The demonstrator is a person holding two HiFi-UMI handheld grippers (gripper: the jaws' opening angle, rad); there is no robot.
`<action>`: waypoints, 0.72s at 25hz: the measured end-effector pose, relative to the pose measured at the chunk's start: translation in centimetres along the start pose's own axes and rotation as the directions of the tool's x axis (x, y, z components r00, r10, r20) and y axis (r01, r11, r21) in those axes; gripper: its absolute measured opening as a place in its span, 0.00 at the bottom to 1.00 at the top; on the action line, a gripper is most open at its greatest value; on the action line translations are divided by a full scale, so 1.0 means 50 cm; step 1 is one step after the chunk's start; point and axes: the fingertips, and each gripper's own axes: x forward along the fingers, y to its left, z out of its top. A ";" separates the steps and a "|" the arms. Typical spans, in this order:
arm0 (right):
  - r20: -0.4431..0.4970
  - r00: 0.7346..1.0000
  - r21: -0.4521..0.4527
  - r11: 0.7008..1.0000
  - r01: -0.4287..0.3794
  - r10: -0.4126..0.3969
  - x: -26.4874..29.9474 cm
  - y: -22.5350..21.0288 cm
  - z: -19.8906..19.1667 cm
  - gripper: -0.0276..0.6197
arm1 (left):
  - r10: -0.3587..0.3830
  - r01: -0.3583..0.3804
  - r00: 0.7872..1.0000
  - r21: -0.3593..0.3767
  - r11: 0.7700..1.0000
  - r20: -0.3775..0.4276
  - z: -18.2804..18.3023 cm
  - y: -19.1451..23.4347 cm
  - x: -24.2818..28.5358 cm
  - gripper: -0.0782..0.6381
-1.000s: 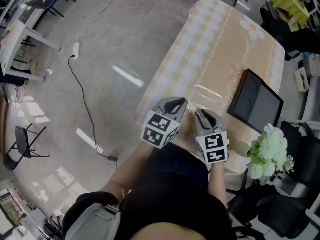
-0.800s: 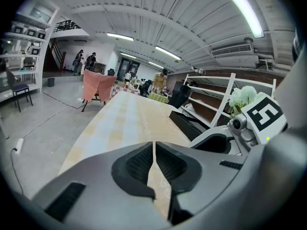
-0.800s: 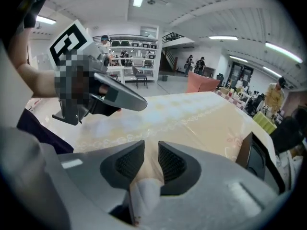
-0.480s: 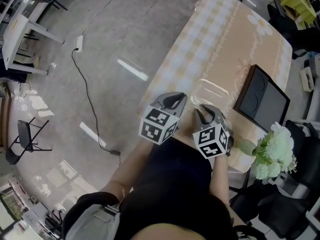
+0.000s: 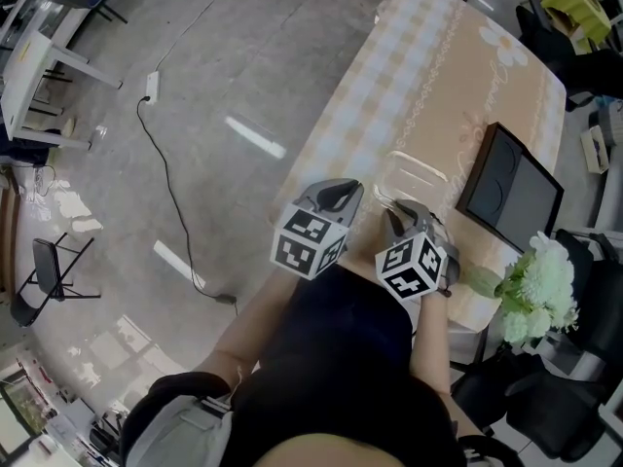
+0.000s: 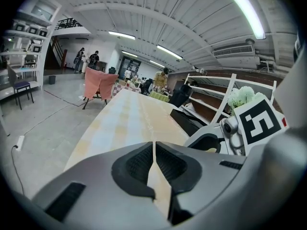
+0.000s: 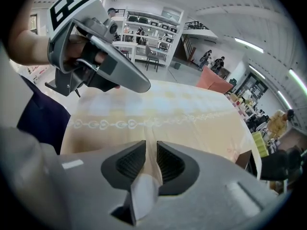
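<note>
Both grippers hover side by side over the near end of a long table [image 5: 428, 86] covered in a beige checked cloth. My left gripper [image 5: 348, 185] is shut with nothing between its jaws; its own view [image 6: 153, 145] looks down the length of the cloth. My right gripper [image 5: 394, 208] is also shut and holds nothing [image 7: 151, 145]. Just beyond its tip lies a clear plastic container [image 5: 413, 173]. Each gripper shows in the other's view: the right gripper [image 6: 225, 138] at the right edge, the left gripper [image 7: 108, 71] held in a hand at upper left.
A black tray [image 5: 510, 189] lies on the table's right side, also seen as the black tray [image 7: 250, 163]. White-green flowers [image 5: 531, 290] stand at the near right corner. A cable [image 5: 170, 212] runs over the grey floor at left. Shelving [image 6: 211, 97] lines the right.
The right gripper has swung a little so its view takes in more of the left gripper and hand. Both grippers stay shut over the table's near end.
</note>
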 end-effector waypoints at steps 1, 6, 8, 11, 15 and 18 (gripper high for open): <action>-0.005 1.000 -0.008 1.000 0.001 -0.001 0.001 0.005 -0.001 0.15 | -0.002 0.002 1.000 0.002 1.000 -0.003 -0.003 0.001 -0.001 0.14; -0.032 0.999 -0.032 0.999 0.002 -0.003 0.002 0.008 -0.001 0.11 | -0.008 0.008 1.000 0.004 1.000 0.003 0.007 0.007 -0.004 0.14; -0.040 0.999 -0.029 1.000 -0.010 0.009 0.003 0.008 -0.001 0.11 | -0.011 0.011 1.000 0.002 1.000 0.001 0.004 0.009 -0.008 0.14; -0.049 0.999 -0.029 0.999 -0.020 0.019 0.005 0.010 -0.002 0.11 | -0.015 0.015 1.000 -0.002 1.000 -0.004 -0.005 0.007 -0.015 0.14; -0.057 0.998 -0.027 1.000 -0.016 0.014 0.004 0.010 -0.002 0.10 | -0.024 0.024 1.000 -0.007 1.000 -0.003 -0.011 0.002 -0.025 0.14; -0.061 0.998 -0.019 1.000 -0.019 0.017 0.006 0.011 -0.001 0.09 | -0.023 0.023 1.000 -0.016 1.000 0.000 -0.018 0.004 -0.030 0.14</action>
